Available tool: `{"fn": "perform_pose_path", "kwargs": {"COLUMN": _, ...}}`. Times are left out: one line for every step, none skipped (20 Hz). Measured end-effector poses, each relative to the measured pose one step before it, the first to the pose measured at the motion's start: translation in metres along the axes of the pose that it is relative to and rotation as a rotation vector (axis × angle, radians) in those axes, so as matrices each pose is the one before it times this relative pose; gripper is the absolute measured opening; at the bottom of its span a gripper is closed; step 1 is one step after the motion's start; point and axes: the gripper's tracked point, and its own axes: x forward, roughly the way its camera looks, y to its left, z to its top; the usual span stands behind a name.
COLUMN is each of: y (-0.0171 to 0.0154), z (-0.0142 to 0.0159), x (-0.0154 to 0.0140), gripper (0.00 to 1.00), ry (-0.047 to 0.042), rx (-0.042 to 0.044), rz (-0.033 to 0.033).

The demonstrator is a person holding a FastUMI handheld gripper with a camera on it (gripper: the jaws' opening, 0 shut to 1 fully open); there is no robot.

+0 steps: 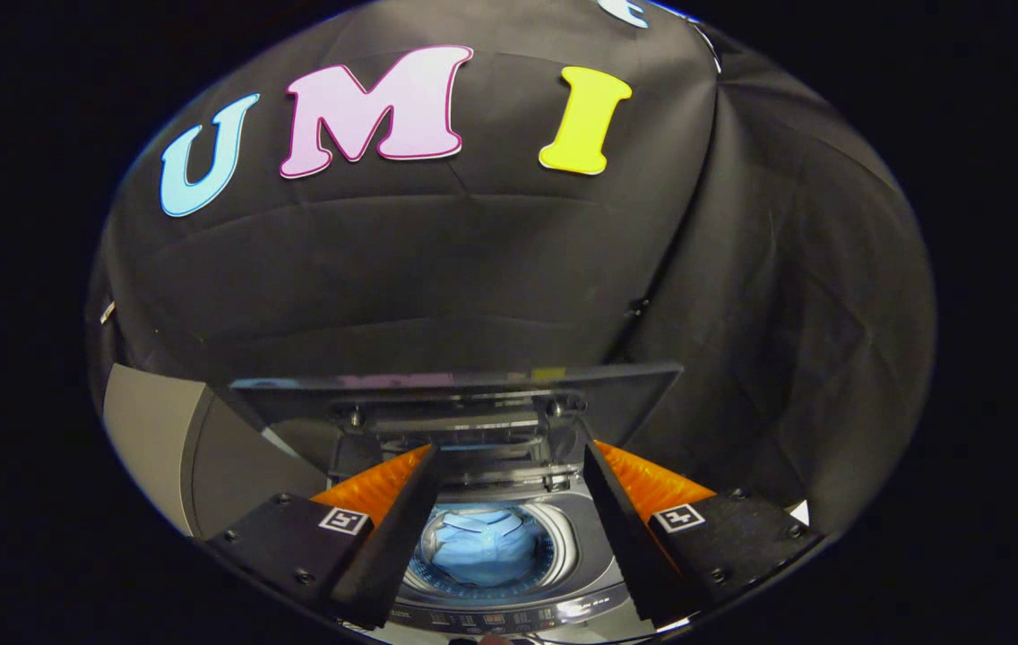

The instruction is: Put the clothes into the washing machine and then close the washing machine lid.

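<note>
Gripper (509, 457) fingers apart, holding nothing, above the washing machine (509, 618); blue clothes (484, 548) lie in the drum; lid (455, 394) stands raised at far side; a misjudged push could slip off its edge.

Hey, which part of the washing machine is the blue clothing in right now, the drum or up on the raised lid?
The drum: the blue clothing lies inside its round opening, seen between the open jaws of the gripper. The lid stands raised behind, bare.

Light-blue clothes (484, 546), dark, perhaps tinted lid (464, 394), grey washing machine (590, 528)
</note>
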Motion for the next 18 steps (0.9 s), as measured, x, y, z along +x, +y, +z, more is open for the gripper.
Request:
{"fn": "perform_pose_path", "kwargs": {"y": 0.00305, "z": 0.01018, "x": 0.00147, "gripper": 0.99, "ry": -0.00954, "rx": -0.00388, "rz": 0.00663}}
{"fn": "perform_pose_path", "kwargs": {"y": -0.00018, "z": 0.01021, "x": 0.0019, "gripper": 0.99, "ry": -0.01095, "rx": -0.00544, "rz": -0.0022}}
{"fn": "perform_pose_path", "kwargs": {"y": -0.00112, "z": 0.0085, "x": 0.00206, "gripper": 0.99, "ry": -0.00293, "rx": -0.00372, "rz": 0.00022}}
{"fn": "perform_pose_path", "kwargs": {"y": -0.00121, "z": 0.00734, "x": 0.00278, "gripper": 0.99, "ry": -0.0013, "rx": 0.00802, "rz": 0.00021}}
{"fn": "perform_pose_path", "kwargs": {"y": 0.00176, "z": 0.00904, "x": 0.00299, "gripper": 0.99, "ry": -0.01359, "rx": 0.0102, "rz": 0.00792}}
{"fn": "perform_pose_path", "kwargs": {"y": 0.00073, "z": 0.00861, "x": 0.0039, "gripper": 0.99, "ry": -0.00722, "rx": 0.01076, "rz": 0.00497}}
{"fn": "perform_pose_path", "kwargs": {"y": -0.00035, "z": 0.00602, "x": 0.00578, "gripper": 0.99, "ry": -0.00122, "rx": 0.00603, "rz": 0.00003}}
{"fn": "perform_pose_path", "kwargs": {"y": 0.00152, "z": 0.00505, "x": 0.00679, "gripper": 0.99, "ry": 0.00285, "rx": 0.00208, "rz": 0.00763}}
{"fn": "perform_pose_path", "kwargs": {"y": 0.0016, "z": 0.00268, "x": 0.00839, "gripper": 0.99, "ry": 0.00385, "rx": 0.00975, "rz": 0.00367}}
{"fn": "perform_pose_path", "kwargs": {"y": 0.00101, "z": -0.00136, "x": 0.00728, "gripper": 0.99, "ry": 0.02754, "rx": 0.01149, "rz": -0.00097}}
{"fn": "perform_pose_path", "kwargs": {"y": 0.00193, "z": -0.00327, "x": 0.00698, "gripper": 0.99, "ry": 0.02534, "rx": 0.0032, "rz": 0.00538}}
{"fn": "perform_pose_path", "kwargs": {"y": 0.00002, "z": -0.00609, "x": 0.00839, "gripper": 0.99, "ry": 0.02098, "rx": -0.00468, "rz": 0.00427}}
{"fn": "perform_pose_path", "kwargs": {"y": 0.00196, "z": -0.00312, "x": 0.00608, "gripper": 0.99, "ry": 0.0131, "rx": -0.00473, "rz": 0.00242}}
{"fn": "perform_pose_path", "kwargs": {"y": 0.00311, "z": 0.00012, "x": 0.00404, "gripper": 0.99, "ry": 0.00044, "rx": -0.00976, "rz": 0.00524}}
{"fn": "perform_pose_path", "kwargs": {"y": 0.00108, "z": -0.0042, "x": 0.00382, "gripper": 0.99, "ry": 0.00951, "rx": -0.00211, "rz": -0.00272}}
{"fn": "perform_pose_path", "kwargs": {"y": 0.00435, "z": -0.00589, "x": 0.00376, "gripper": 0.99, "ry": 0.0179, "rx": 0.00025, "rz": 0.01425}}
{"fn": "perform_pose_path", "kwargs": {"y": 0.00171, "z": -0.00774, "x": 0.00389, "gripper": 0.99, "ry": 0.01563, "rx": -0.00603, "rz": 0.00092}}
{"fn": "perform_pose_path", "kwargs": {"y": 0.00001, "z": -0.00498, "x": 0.00203, "gripper": 0.99, "ry": -0.00105, "rx": -0.00677, "rz": -0.00571}}
